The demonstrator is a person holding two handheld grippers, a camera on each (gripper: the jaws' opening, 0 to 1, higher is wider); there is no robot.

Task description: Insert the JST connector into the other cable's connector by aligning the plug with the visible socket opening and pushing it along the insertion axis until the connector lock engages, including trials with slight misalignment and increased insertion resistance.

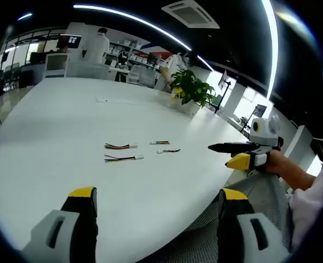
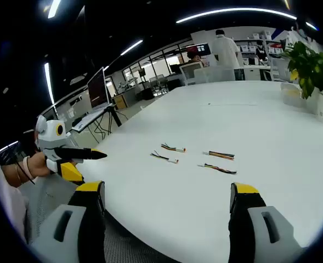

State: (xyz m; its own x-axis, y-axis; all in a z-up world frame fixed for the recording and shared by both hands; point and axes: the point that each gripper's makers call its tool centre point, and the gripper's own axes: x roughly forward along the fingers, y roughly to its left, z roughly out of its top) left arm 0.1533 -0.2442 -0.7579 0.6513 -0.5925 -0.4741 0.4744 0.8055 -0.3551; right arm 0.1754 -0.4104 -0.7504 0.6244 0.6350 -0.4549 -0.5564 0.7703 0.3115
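Several short JST cables with multicoloured wires and white connectors lie loose on the white table [image 1: 51,137]. In the left gripper view, two longer ones [image 1: 120,146] [image 1: 123,158] lie side by side, with two shorter ones [image 1: 160,142] [image 1: 168,150] to their right. My left gripper [image 1: 158,194] is open at the table's near edge, well short of them and holding nothing. The right gripper [image 1: 239,154] comes in from the right, held in a hand. In the right gripper view, the cables [image 2: 173,148] [image 2: 220,155] lie ahead of my open, empty right gripper [image 2: 166,189]. The left gripper [image 2: 73,156] shows at the left.
A potted plant [image 1: 191,90] [image 2: 312,68] stands at the table's far side. A small flat white item [image 1: 102,99] lies further back. Beyond the table are desks, monitors and people in white coats [image 1: 98,46]. Grey floor shows below the table's near edge.
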